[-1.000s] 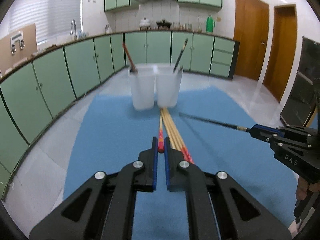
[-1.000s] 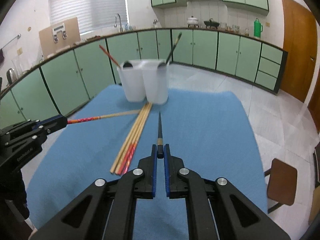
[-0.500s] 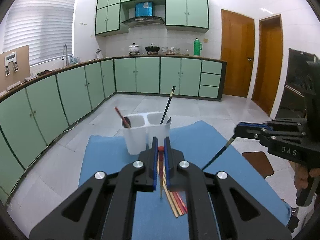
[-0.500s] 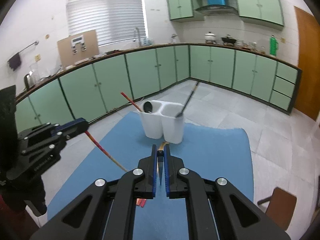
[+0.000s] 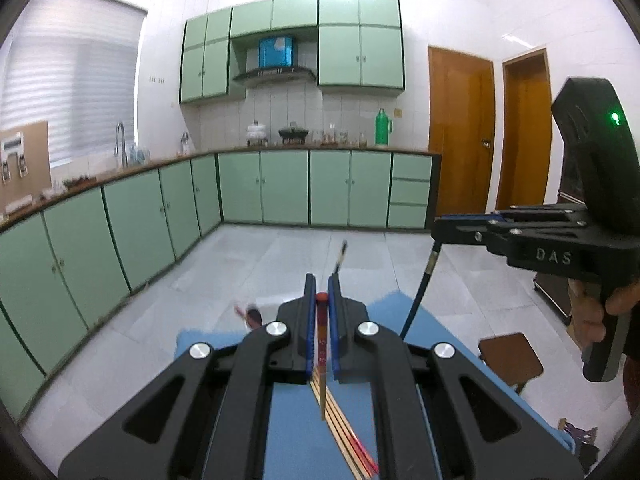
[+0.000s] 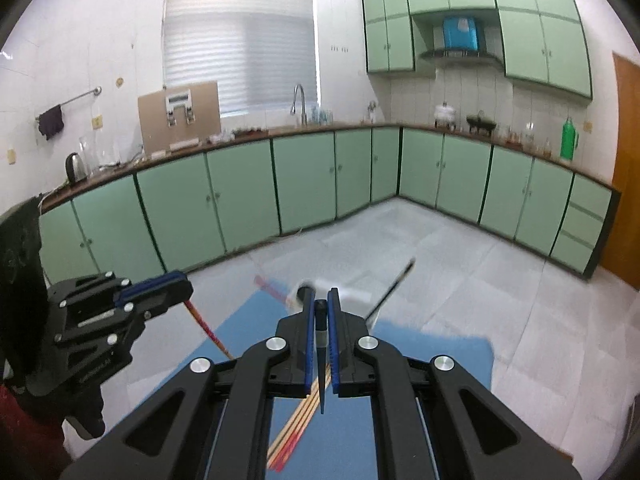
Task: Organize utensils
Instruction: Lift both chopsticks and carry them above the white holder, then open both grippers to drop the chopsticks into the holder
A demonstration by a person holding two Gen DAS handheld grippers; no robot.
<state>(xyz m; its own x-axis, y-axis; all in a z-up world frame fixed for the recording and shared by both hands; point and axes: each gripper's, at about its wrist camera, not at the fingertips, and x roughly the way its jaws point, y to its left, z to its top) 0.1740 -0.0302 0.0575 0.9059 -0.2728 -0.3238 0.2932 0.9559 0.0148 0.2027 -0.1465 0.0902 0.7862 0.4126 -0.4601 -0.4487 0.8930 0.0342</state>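
My left gripper [image 5: 321, 300] is shut on the red end of a wooden chopstick [image 5: 321, 360], which hangs tip down over the blue mat [image 5: 288, 432]. My right gripper [image 6: 321, 304] is shut on a black chopstick [image 6: 321, 364], also hanging tip down. Several wooden chopsticks [image 5: 344, 432] lie on the mat below; they also show in the right wrist view [image 6: 298, 428]. The white two-cup holder [image 6: 348, 298] is mostly hidden behind my right fingers, blurred, with a black chopstick [image 6: 394, 284] and a red-handled utensil [image 6: 272, 288] sticking out.
Green kitchen cabinets [image 5: 280, 188] line the far walls across a tiled floor. A brown stool [image 5: 510, 356] stands right of the mat. In the left wrist view the right gripper [image 5: 440, 226] is up on the right; the left gripper [image 6: 180, 286] shows at the right wrist view's left.
Both grippers have lifted their chopsticks off the mat and tilted upward, so the chopsticks now hang tip down. The holder has dropped low in both views.
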